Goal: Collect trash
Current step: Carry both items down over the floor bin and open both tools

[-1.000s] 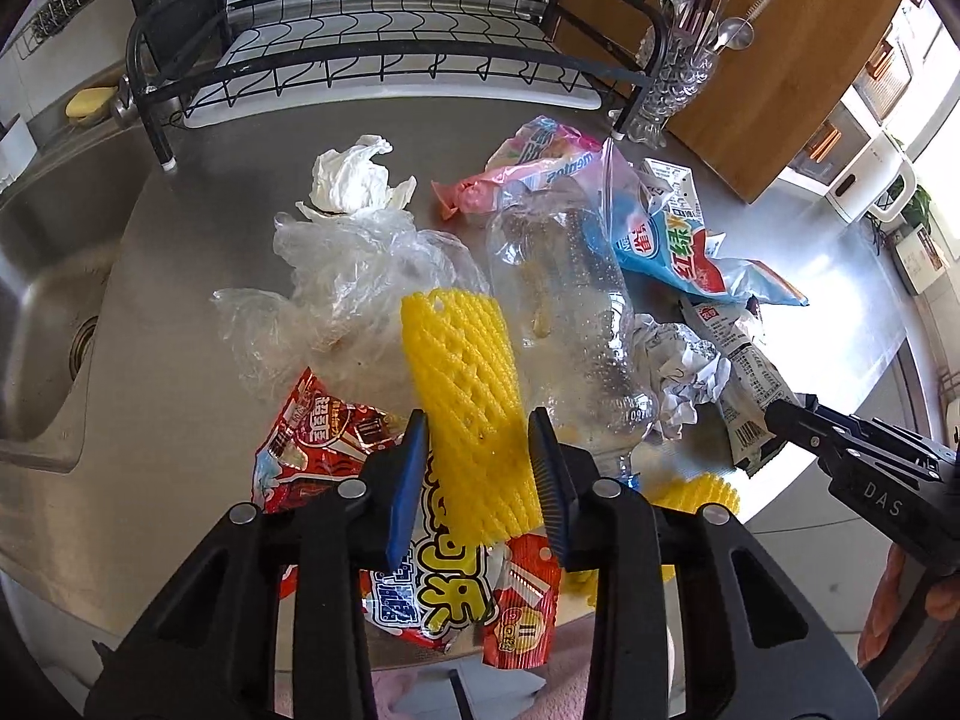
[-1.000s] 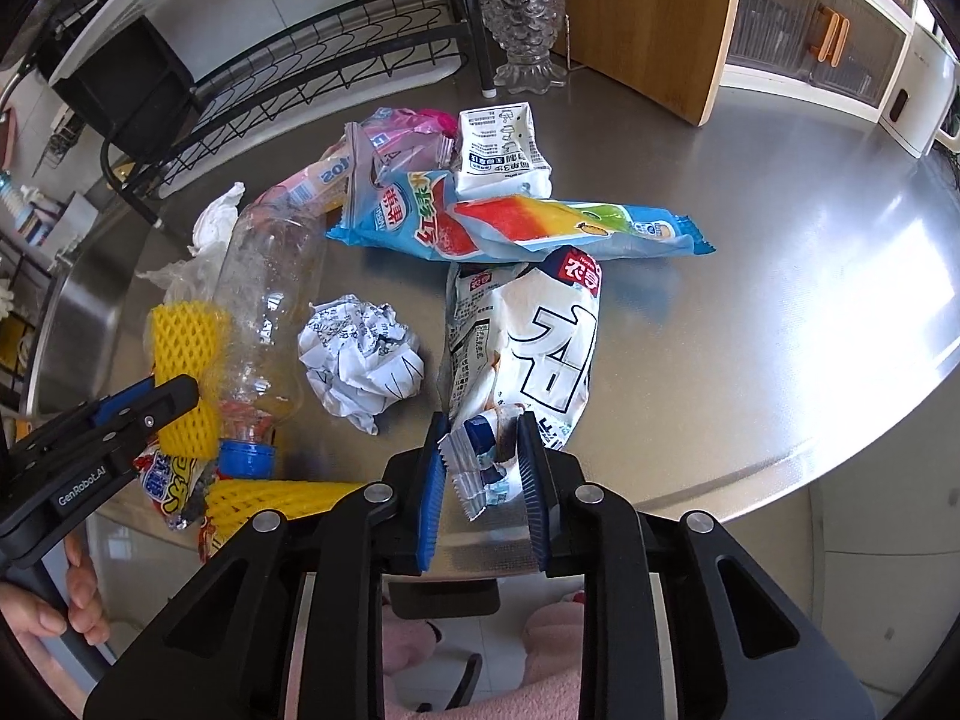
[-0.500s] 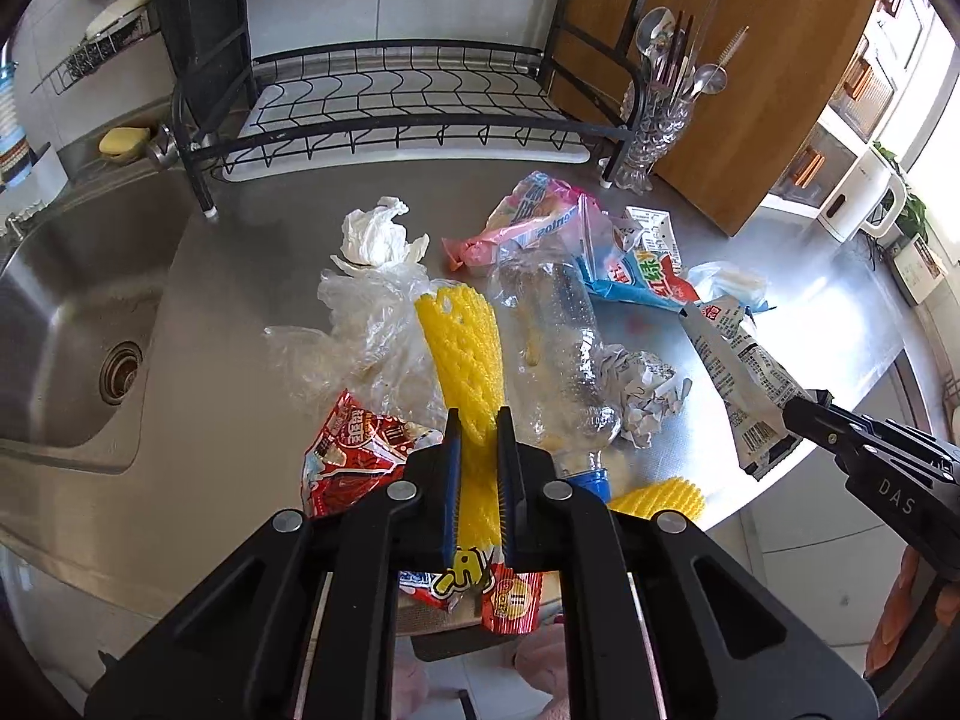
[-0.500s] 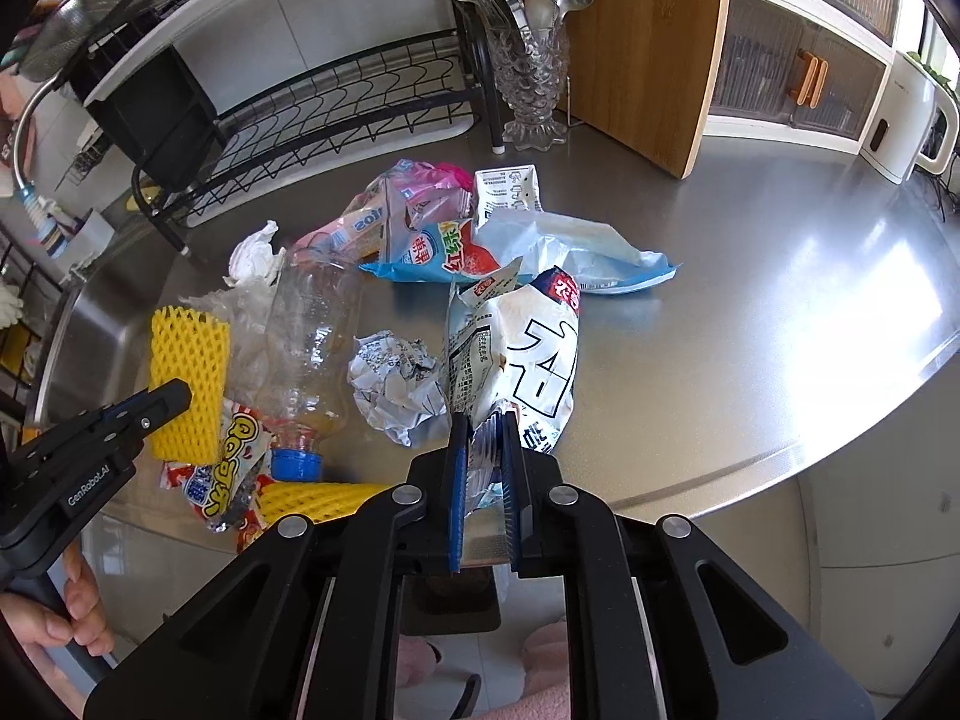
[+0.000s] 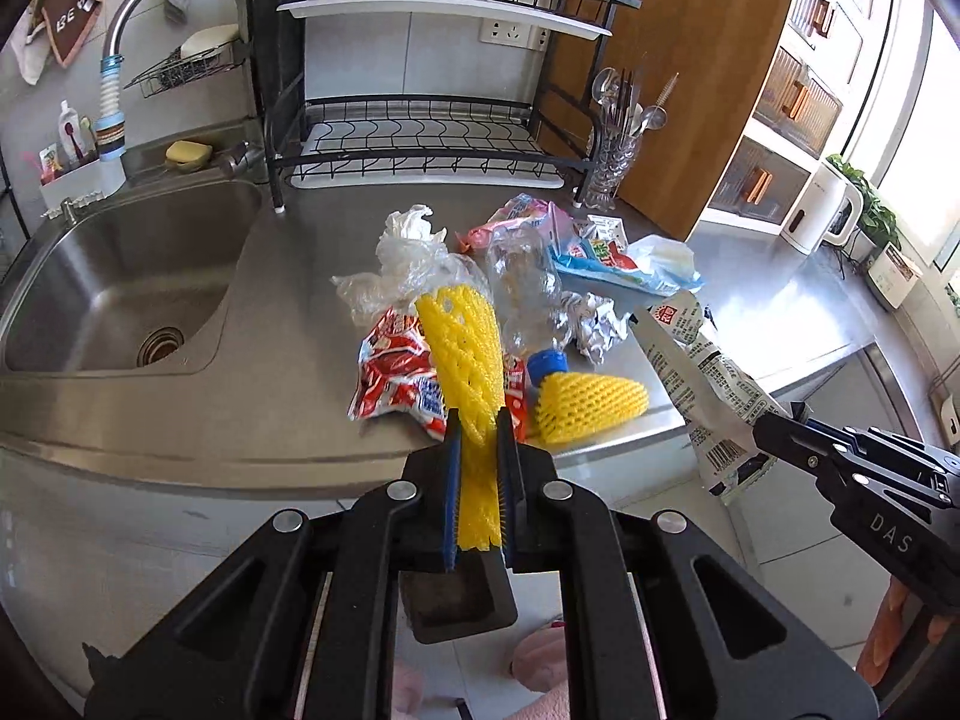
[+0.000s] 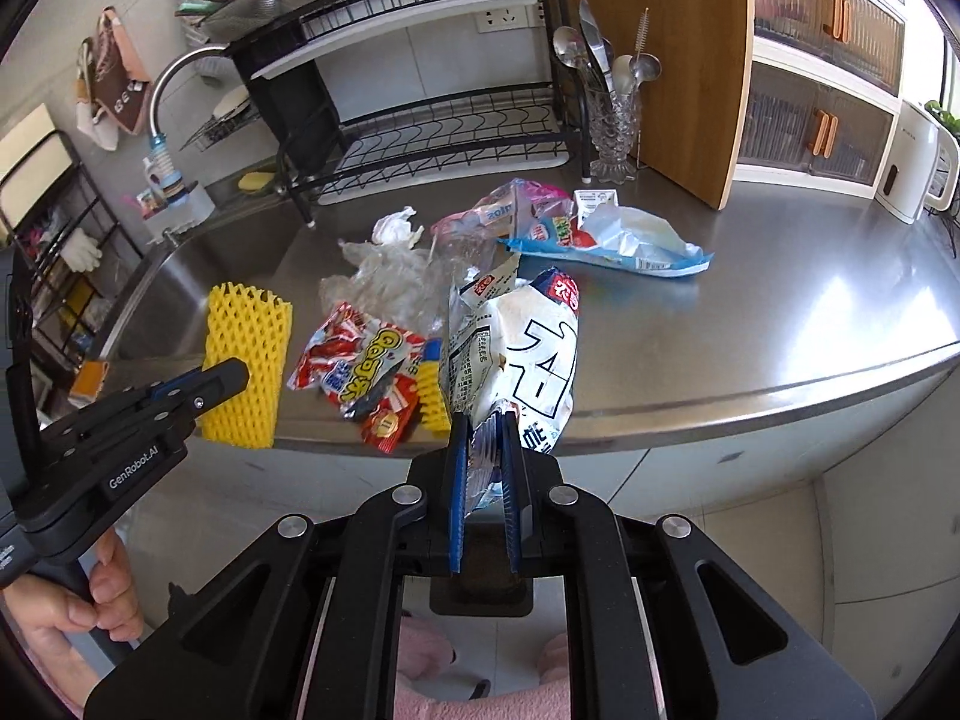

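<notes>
A: Left gripper (image 5: 478, 468) clamped on foam net (image 5: 465, 354), right gripper (image 6: 485, 462) on snack bag (image 6: 516, 354); both off the bench (image 6: 750, 330).
B: Light, squashy, grip edges. Further back: bottle (image 5: 528, 294), slippery; paper ball (image 5: 594, 330), wrappers. Pinch loose ends.

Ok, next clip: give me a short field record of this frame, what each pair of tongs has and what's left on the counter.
setting: steel counter beside sink
left tongs: shut on yellow foam net, lifted off the counter
right tongs: shut on white snack bag, held up
left on counter: red snack wrapper, second foam net, clear bottle, crumpled paper, clear plastic film, blue wrapper
bin: none in view
</notes>
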The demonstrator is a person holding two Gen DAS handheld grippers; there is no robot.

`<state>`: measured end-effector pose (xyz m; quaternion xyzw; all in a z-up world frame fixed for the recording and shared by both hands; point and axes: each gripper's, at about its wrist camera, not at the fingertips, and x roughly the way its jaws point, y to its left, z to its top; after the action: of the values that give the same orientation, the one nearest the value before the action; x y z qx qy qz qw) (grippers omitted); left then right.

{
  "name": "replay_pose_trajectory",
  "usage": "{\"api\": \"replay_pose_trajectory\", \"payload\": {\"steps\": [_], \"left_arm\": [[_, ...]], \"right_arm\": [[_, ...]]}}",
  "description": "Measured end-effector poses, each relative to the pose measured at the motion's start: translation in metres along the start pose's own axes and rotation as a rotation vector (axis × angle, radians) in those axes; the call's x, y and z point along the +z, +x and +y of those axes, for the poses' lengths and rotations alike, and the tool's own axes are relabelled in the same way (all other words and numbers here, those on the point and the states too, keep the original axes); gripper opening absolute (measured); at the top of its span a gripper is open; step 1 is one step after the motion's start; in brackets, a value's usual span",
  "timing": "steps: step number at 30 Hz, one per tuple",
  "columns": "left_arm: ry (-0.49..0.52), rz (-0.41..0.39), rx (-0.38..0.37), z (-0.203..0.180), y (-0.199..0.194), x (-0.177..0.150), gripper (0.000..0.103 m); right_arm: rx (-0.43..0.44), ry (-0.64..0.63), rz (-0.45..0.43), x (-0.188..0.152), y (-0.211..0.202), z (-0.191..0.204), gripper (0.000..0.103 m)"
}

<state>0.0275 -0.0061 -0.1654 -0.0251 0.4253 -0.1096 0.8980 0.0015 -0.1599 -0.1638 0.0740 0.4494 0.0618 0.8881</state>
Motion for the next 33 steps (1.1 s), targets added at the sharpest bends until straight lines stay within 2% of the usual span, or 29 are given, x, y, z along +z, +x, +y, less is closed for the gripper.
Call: {"api": "replay_pose_trajectory", "payload": {"steps": [3,7,11,13,16,20,23,33], "left_arm": [[-0.001,0.004,0.01,0.004,-0.004,-0.033,0.009],[-0.01,0.019,0.018,0.013,0.005,-0.078,0.009],[-0.02,0.078,0.012,0.018,0.031,-0.122,0.009],[-0.025,0.109,0.007,0.021,0.047,-0.144,0.009],[-0.001,0.132,0.019,0.02,0.076,-0.17,0.009],[-0.003,0.174,0.014,0.024,0.125,-0.197,0.009],[0.003,0.209,0.021,0.027,0.161,-0.213,0.009],[-0.056,0.37,-0.019,0.046,0.262,-0.262,0.009]], "right_arm": [[0.026,-0.006,0.012,-0.032,0.002,0.008,0.012],[0.018,-0.008,0.024,-0.073,0.014,0.011,0.012],[0.026,0.0,0.107,-0.11,0.047,0.007,0.012],[0.034,0.018,0.151,-0.126,0.07,0.002,0.012],[0.095,0.057,0.209,-0.15,0.107,-0.005,0.012],[0.078,0.061,0.233,-0.176,0.152,-0.008,0.012],[0.099,0.099,0.253,-0.187,0.186,-0.015,0.012],[0.079,0.149,0.403,-0.221,0.285,-0.026,0.012]]}}
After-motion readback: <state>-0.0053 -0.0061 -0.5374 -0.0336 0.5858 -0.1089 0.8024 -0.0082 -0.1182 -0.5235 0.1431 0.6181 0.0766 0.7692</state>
